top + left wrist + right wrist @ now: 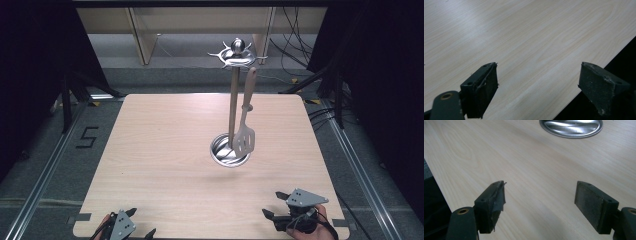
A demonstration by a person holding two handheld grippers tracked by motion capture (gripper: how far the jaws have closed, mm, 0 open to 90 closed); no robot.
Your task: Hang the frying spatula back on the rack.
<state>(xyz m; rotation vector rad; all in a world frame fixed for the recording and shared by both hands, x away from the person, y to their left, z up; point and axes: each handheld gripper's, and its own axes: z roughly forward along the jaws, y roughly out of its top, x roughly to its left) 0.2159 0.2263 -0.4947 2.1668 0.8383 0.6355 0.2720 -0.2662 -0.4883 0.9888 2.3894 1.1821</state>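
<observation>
Both grippers sit at the near edge of the table (165, 150), well short of the rack. The left gripper (537, 85) has its jaws spread wide over bare wood, nothing between them. Same for the right gripper (540, 203), and its own view catches the rim of the rack's steel base (571, 127) ahead. From above, the utensil rack (233, 100) stands mid-table with a slotted spatula (244, 131) hanging from its top, blade apparently just over the dish-like base.

Light wood-grain table (165, 165) bearing a utensil stand's round steel base (229, 150), right of centre.
</observation>
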